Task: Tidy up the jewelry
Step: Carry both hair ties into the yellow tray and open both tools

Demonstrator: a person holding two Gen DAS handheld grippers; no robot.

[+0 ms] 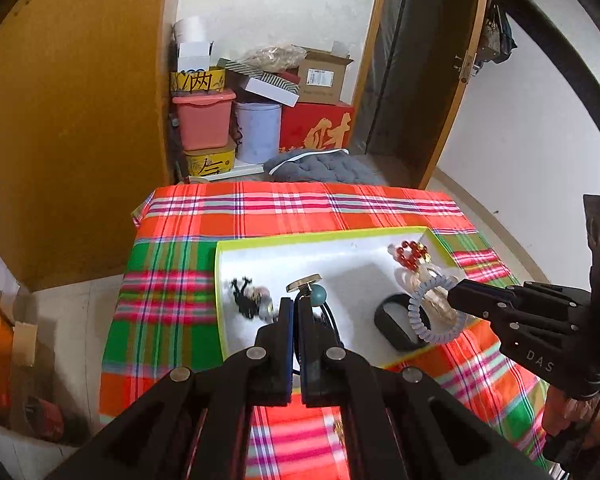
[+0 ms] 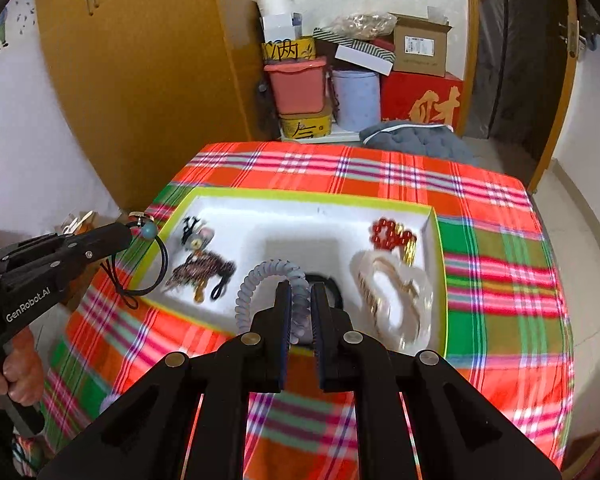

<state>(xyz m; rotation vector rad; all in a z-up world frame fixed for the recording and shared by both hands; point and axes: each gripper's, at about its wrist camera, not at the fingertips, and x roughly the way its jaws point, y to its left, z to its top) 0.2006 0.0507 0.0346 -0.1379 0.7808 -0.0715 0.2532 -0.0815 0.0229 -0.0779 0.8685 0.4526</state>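
Both grippers are matte black plastic: the left gripper (image 2: 130, 234) reads "GenRobot.AI" in white, the right gripper (image 1: 454, 294) "DAS". Silver round screws stud their linkages; blue pads (image 1: 287, 344) line the fingers. Bare-skinned hands grip the handles.

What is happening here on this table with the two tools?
A person is sorting jewelry and hair things into a white tray on a table with a plaid cloth. The left claw is shut on a black hair tie with a teal bead, held above the tray's left edge. The right claw is shut on a pale blue spiral hair tie over the tray. Red beads, bracelets and a dark band lie in the tray.
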